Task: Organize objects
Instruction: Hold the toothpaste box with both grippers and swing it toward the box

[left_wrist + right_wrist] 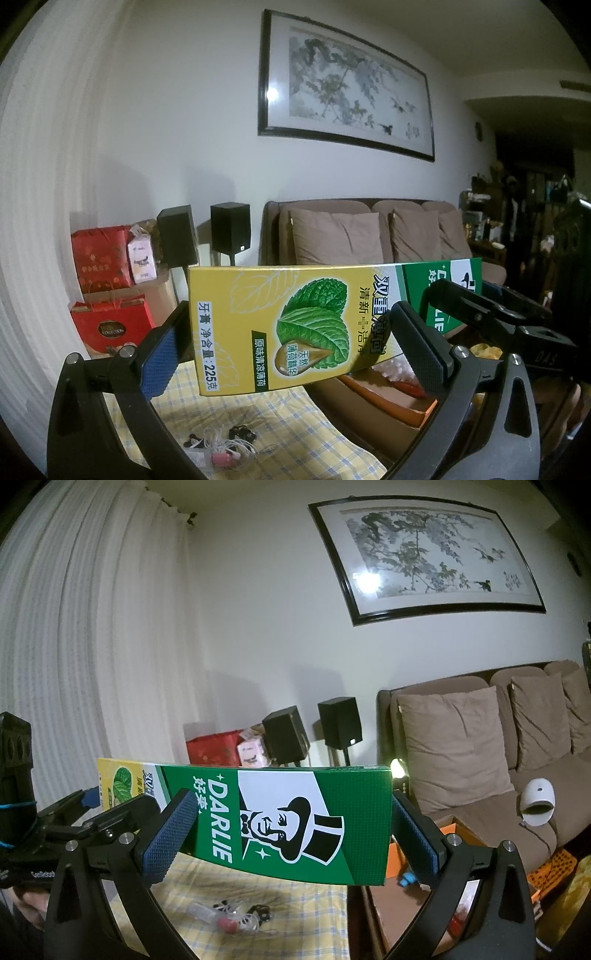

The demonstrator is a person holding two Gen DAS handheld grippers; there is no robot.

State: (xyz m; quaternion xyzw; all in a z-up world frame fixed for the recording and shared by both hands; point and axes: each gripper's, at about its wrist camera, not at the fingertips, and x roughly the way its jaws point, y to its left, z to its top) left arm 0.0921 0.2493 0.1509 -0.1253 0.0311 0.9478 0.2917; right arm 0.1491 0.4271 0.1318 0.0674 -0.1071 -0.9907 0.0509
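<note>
Toothpaste box (295,325) is held mid-air, long axis horizontal, across the lower middle of both frames, above the yellow checked counter (258,417).

Left hand-held gripper (291,350) is closed on the yellow end of the box; blue pads sit against its left end and mid-face. Right hand-held gripper (291,830) is closed on the green DARLIE end, 1 pad on the printed face, 1 at the right end. So 2 grips are on 1 box, 1 per end. Judged reason: a long light carton is kept level and steady, or is being passed between hands. Which one, cannot be told.

Earphone tangle (225,446) is left lying on the counter, lower centre, untouched. An orange bin (391,402) sits just right of the counter, lower right; likely drop target, judged only. The sofa (480,738) is seen behind, upper right.
</note>
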